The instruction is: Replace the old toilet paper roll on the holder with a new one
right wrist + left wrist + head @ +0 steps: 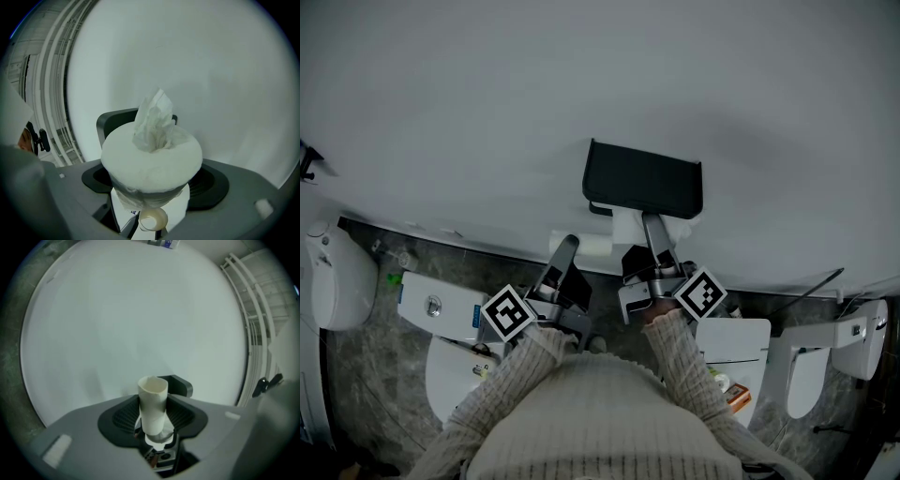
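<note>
Near the black holder (643,178), fingers of the left gripper (568,244) pinch an empty tube (153,404); those of the right gripper (652,223) clasp a full roll (152,159).

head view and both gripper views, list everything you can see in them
holder: one, black, on the wall above both grippers
paper roll: one, white, full, tissue bunched out of its core, held under the holder
cardboard tube: one, off-white, bare, held left of the roll
toilets: several, white, on the grey floor
wall: one, pale grey, ahead
left hand-held gripper: one, grey, shut on the cardboard tube
right hand-held gripper: one, grey, shut on the paper roll
sweater: one, cream knit, bottom of head view
</note>
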A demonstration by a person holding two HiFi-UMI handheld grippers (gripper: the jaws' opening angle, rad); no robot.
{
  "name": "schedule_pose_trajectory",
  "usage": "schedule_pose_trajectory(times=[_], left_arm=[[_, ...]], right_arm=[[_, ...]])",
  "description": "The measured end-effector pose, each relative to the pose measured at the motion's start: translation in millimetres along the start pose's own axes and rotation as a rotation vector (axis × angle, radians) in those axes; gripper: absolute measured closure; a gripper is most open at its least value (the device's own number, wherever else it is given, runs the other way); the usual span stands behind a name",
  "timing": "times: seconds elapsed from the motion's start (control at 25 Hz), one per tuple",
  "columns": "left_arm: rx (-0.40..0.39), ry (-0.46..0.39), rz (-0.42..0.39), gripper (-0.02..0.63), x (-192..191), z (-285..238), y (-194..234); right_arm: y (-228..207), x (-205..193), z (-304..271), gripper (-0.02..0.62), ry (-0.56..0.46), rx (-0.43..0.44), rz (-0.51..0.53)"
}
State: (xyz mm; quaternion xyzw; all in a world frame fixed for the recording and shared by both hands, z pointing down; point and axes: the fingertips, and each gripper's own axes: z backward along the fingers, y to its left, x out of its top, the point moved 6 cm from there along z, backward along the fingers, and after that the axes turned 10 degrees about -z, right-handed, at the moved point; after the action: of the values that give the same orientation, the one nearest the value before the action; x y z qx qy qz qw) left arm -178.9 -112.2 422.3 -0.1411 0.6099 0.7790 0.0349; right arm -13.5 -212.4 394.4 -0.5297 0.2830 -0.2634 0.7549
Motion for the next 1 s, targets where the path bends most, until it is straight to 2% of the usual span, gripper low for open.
schedule_pose_trajectory(times=[0.4,1.0], left_arm=[[0.013,-0.032,-0.005,0.44,0.0,5.3,-2.8],[-0.003,-0.022,-0.006,0.439,-2.9,12.3,-6.5]], right_arm=[[-0.5,-2.4,-2.6,0.166,0.033,0.001,-0.014],[-4.1,-8.6,4.1,0.152,0.042,-0.005,-0.073]])
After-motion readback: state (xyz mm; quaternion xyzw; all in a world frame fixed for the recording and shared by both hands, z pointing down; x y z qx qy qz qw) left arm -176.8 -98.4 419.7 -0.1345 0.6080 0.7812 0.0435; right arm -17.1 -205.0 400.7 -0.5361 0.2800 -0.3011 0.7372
